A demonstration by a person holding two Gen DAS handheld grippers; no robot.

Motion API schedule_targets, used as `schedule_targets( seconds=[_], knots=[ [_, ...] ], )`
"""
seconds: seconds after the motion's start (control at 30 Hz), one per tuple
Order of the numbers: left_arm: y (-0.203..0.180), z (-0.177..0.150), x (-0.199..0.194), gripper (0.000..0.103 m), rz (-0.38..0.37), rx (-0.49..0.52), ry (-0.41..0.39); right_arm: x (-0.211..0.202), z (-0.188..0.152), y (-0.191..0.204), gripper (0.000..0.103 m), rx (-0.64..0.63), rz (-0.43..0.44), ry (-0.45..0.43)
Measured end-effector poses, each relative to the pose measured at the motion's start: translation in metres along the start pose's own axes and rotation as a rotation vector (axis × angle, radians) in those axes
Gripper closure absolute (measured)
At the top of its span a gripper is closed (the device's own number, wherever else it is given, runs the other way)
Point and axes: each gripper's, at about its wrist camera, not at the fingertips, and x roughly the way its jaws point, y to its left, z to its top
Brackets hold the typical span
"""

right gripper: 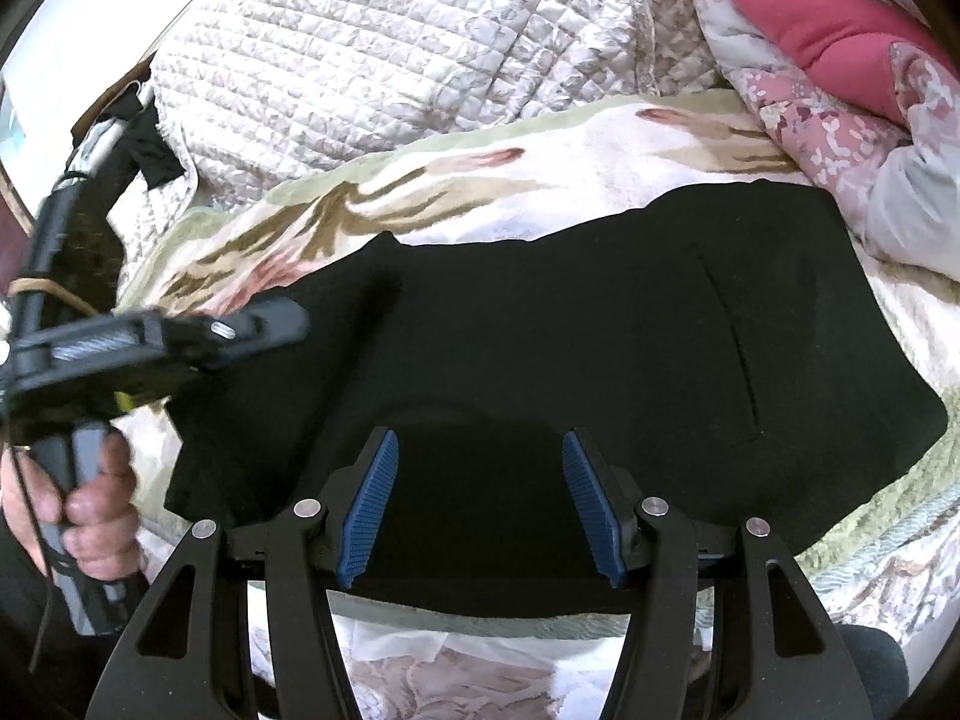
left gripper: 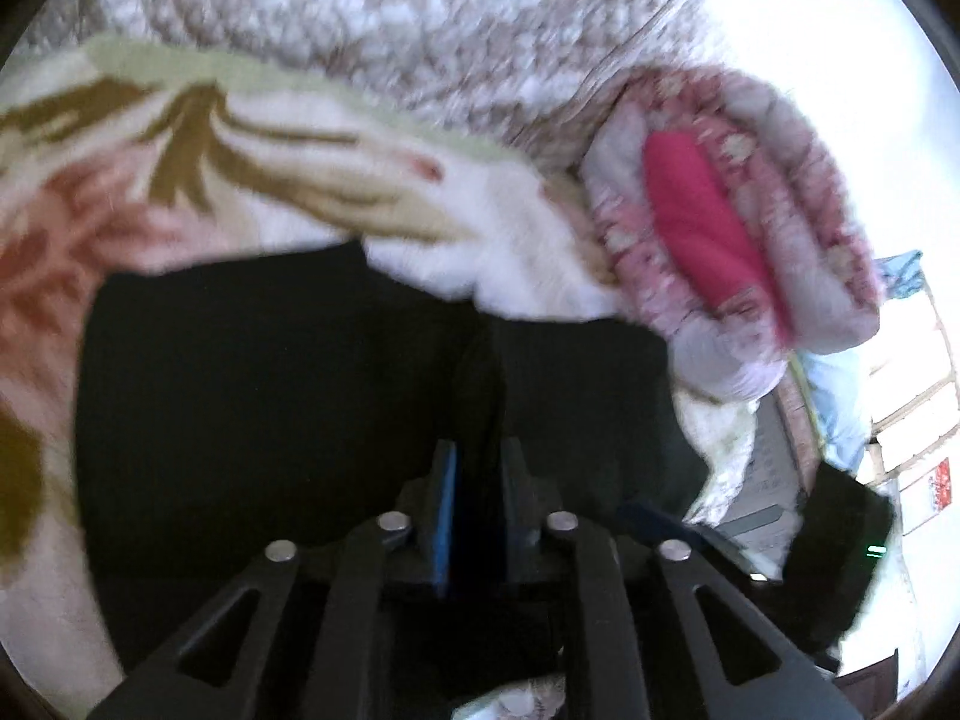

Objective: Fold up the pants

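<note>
1. Black pants [right gripper: 540,348] lay flat on the floral blanket [right gripper: 540,180] on the bed, long axis running left-right across the right wrist view.
2. Right gripper [right gripper: 480,510] hovered over the near edge, jaws wide apart, nothing held.
3. Left gripper [left gripper: 477,510] was over the pants' left part; jaws nearly closed with dark cloth between them, but blur means I can't tell if it gripped.
4. Pants: matte, soft knit, one slit pocket [right gripper: 729,348]. Blanket fleecy; quilted cover [right gripper: 390,60] behind.
5. Judgement: right gripper better placed for the near hem.
</note>
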Motion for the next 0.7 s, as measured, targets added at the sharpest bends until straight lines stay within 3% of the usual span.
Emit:
schedule_targets(
  seconds=[0.1,0.27,0.4,0.6,0.7],
  knots=[
    [0.003,0.004,-0.025,0.082,0.024,0.009,-0.065,0.002,-0.001,0.003,0.045,0.003,0.026,0.009],
    [0.029,-0.003,-0.055,0.082,0.179,0.009,-0.138,0.012,0.000,0.009,0.045,0.027,0.115,0.043],
    [0.055,-0.018,-0.069,0.082,0.290,-0.003,-0.153,0.031,0.004,0.011,0.045,0.053,0.172,0.089],
    [0.073,-0.037,-0.071,0.082,0.340,-0.010,-0.129,0.049,0.018,0.015,0.045,0.050,0.226,0.094],
    [0.072,-0.039,-0.070,0.082,0.346,0.004,-0.130,0.060,0.024,0.019,0.051,0.048,0.261,0.112]
  ],
)
